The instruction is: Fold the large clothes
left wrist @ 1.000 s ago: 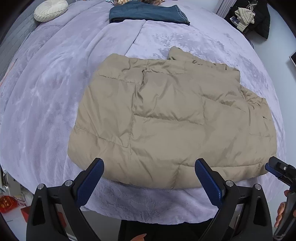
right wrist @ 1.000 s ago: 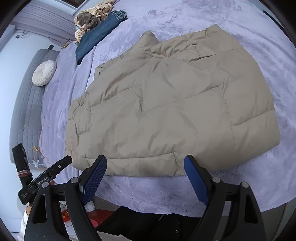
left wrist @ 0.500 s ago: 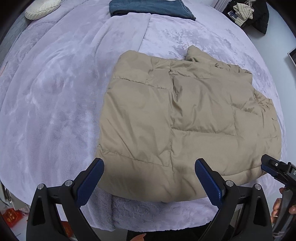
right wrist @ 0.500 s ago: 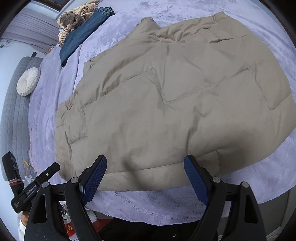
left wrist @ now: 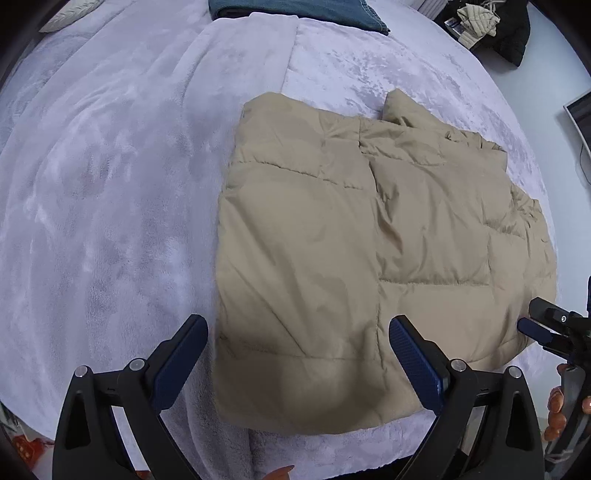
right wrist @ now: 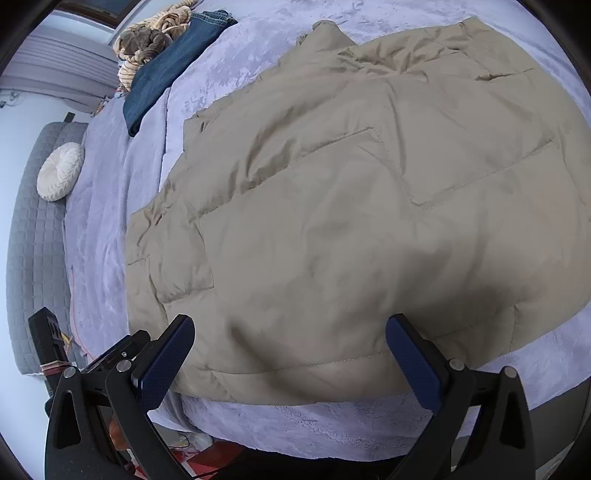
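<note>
A tan quilted puffer jacket (left wrist: 369, 258) lies spread flat on a lilac plush bedspread (left wrist: 110, 184). My left gripper (left wrist: 295, 332) hovers open over the jacket's near left corner, with nothing pressed between its blue pads. In the right wrist view the jacket (right wrist: 351, 221) fills most of the frame. My right gripper (right wrist: 290, 332) hangs over its near hem with its jaws opening wide. The hem lies below the pads and is not gripped. The right gripper's tip (left wrist: 546, 328) shows at the jacket's right edge, held by a hand.
Folded blue jeans (right wrist: 173, 62) and a brown striped bundle (right wrist: 147, 37) lie at the far end of the bed. A round cream cushion (right wrist: 61, 171) rests on grey quilting. Dark clothes (left wrist: 491, 26) are piled beyond the bed. The bed's edge runs just below both grippers.
Both grippers have come forward and lower over the jacket's near hem. The left one has drifted toward the jacket's left corner. The right gripper's jaws stand wider than before.
</note>
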Demonstrator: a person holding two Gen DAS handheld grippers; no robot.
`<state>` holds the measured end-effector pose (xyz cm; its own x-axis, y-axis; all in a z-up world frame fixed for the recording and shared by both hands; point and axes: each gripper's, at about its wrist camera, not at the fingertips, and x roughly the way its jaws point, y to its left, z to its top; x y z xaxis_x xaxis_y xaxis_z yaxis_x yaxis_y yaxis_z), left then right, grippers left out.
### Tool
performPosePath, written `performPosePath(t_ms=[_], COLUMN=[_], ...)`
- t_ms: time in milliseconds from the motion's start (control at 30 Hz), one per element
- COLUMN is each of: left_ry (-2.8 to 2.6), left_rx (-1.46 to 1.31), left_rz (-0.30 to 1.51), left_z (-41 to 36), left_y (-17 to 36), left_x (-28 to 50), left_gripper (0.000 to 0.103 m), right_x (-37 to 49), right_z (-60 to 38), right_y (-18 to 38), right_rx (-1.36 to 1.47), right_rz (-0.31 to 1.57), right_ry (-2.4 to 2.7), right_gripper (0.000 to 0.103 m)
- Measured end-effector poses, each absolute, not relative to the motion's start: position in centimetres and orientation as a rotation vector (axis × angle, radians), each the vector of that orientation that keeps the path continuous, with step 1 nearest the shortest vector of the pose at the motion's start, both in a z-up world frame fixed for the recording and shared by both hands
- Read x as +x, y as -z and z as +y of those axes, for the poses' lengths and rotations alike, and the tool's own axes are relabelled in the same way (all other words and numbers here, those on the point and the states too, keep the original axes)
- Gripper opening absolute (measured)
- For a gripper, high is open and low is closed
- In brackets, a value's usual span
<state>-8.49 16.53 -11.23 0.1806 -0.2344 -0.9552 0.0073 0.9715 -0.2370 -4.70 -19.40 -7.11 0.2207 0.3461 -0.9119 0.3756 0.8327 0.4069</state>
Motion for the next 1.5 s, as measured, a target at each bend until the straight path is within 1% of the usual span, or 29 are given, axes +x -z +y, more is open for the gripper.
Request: performPosePath(t_ms=[167,333,433,500,633,700,733,767,800,833,867,967,1000,1067,1100,1133,1167,1233,1300,1367,1400,1500], left_ry=[0.214,0.489,0.623,0.683,0.811,0.829,0.831,0.843,0.857,0.870,0.875,0.869,0.868,0.862,0.855,0.849,0.840,0.813,0.779,0.747,0.734,0.705], left_rx=[-0.266,-0.560,-0.596,-0.550,-0.600,-0.552,-0.522,-0.501,-0.503,-0.525,-0.539,-0.534,-0.531,-0.522,-0.514,-0.512,-0.509,-0.502,-0.487,-0.471,-0.458,-0.416], left_rz=[1.365,1.438,1.489,1.496,1.538,1.562,1.572,1.575,1.577,1.574,1.567,1.555,1.549,1.536,1.524,1.512,1.502,1.488,1.481,1.477,1.476,1.474], left_z=[19.9,22.4,20.5,18.9,16.1,15.0,14.6,14.4,14.4,14.6,14.7,14.7,14.5,14.3,13.9,13.5,13.0,12.0,10.4,8.0,6.6,1.9], left_y=[12.8,17.2,19.3,19.8,20.5,21.0,21.1,21.1,21.1,20.8,20.3,18.2,17.4,15.6,14.4,13.4,12.2,10.0,7.6,5.4,4.4,2.0], left_x=[-6.0,-3.5,-2.3,-1.5,-0.2,-0.1,-0.1,-0.1,0.0,0.1,0.2,0.0,-0.1,-0.4,-0.5,-0.7,-0.8,-1.3,-1.8,-2.3,-2.5,-2.7], left_gripper=[0.099,0.099,0.099,0.099,0.099,0.099,0.090,0.068,0.058,0.045,0.037,0.032,0.032,0.032,0.032,0.032,0.032,0.032,0.032,0.032,0.032,0.032], right_x=[-3.5,-2.8,-2.6,-2.6,-2.6,-2.5,-2.5,-2.5,-2.4,-2.5,-2.5,-2.2,-2.1,-1.5,-1.1,-0.7,-0.2,0.8,2.0,2.9,3.4,4.8], right_z=[-19.5,-19.4,-19.3,-19.2,-19.3,-19.3,-19.3,-19.3,-19.4,-19.6,-19.9,-21.0,-21.4,-22.4,-22.7,-23.0,-23.4,-23.7,-24.0,-24.6,-24.8,-25.3], right_y=[7.7,9.0,9.5,9.7,10.0,10.1,10.0,9.8,9.5,9.2,8.5,6.7,6.4,6.0,6.2,6.5,7.1,8.2,9.7,10.8,11.4,13.1], right_rx=[0.605,0.576,0.555,0.543,0.536,0.531,0.532,0.535,0.541,0.548,0.546,0.508,0.497,0.490,0.491,0.491,0.490,0.491,0.499,0.515,0.527,0.577], right_rz=[1.416,1.452,1.464,1.469,1.474,1.480,1.484,1.491,1.495,1.493,1.483,1.430,1.406,1.363,1.352,1.346,1.331,1.320,1.321,1.326,1.330,1.344], right_ry=[0.040,0.056,0.058,0.055,0.062,0.068,0.069,0.063,0.050,0.034,0.016,0.002,0.006,0.007,-0.001,-0.001,-0.005,-0.024,-0.048,-0.076,-0.086,-0.118], right_gripper=[0.103,0.103,0.103,0.103,0.103,0.103,0.103,0.103,0.103,0.103,0.103,0.103,0.101,0.068,0.029,0.016,0.015,0.012,0.011,0.009,0.005,0.001])
